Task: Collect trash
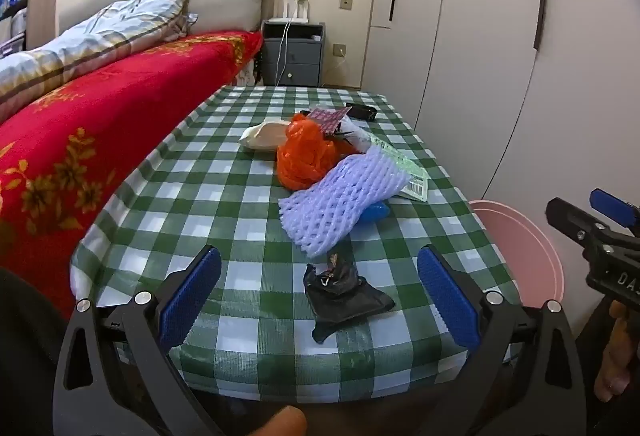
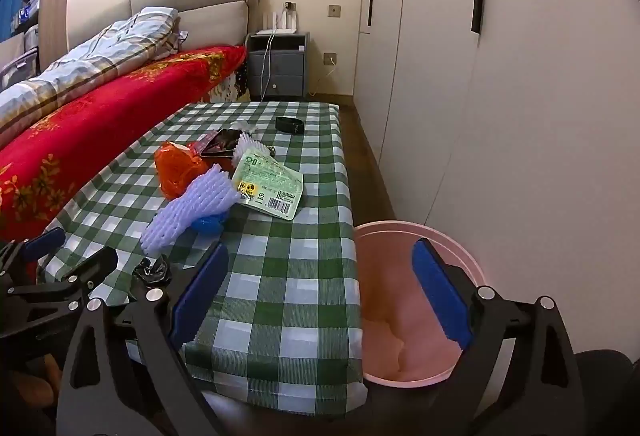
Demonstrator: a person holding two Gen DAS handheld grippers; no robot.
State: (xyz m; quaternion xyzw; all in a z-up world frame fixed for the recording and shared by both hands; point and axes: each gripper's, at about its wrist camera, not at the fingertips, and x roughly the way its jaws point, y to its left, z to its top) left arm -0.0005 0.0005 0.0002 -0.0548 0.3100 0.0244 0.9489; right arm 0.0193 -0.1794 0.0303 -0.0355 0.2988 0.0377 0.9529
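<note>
Trash lies on a green-checked table [image 1: 208, 196]: a black crumpled wrapper [image 1: 344, 292], a purple foam net [image 1: 344, 196], an orange plastic bag [image 1: 308, 156], a small blue piece [image 1: 374, 214] and a green-white package [image 2: 272, 180]. My left gripper [image 1: 319, 254] stands open at the table's near edge, with the black wrapper just ahead between its fingers and untouched. The right gripper [image 2: 320, 246] is open too, empty, straddling the table's right edge and a pink bin [image 2: 420, 232] on the floor. The foam net [image 2: 188, 208] and black wrapper [image 2: 154, 270] lie to its left.
A bed with a red blanket [image 1: 80, 140] runs along the table's left side. A grey nightstand [image 1: 294, 52] stands behind the table, white wardrobe doors [image 2: 500, 76] to the right. A black item [image 1: 362, 112], a red wrapper [image 1: 330, 118] and a white piece [image 1: 266, 136] lie farther back.
</note>
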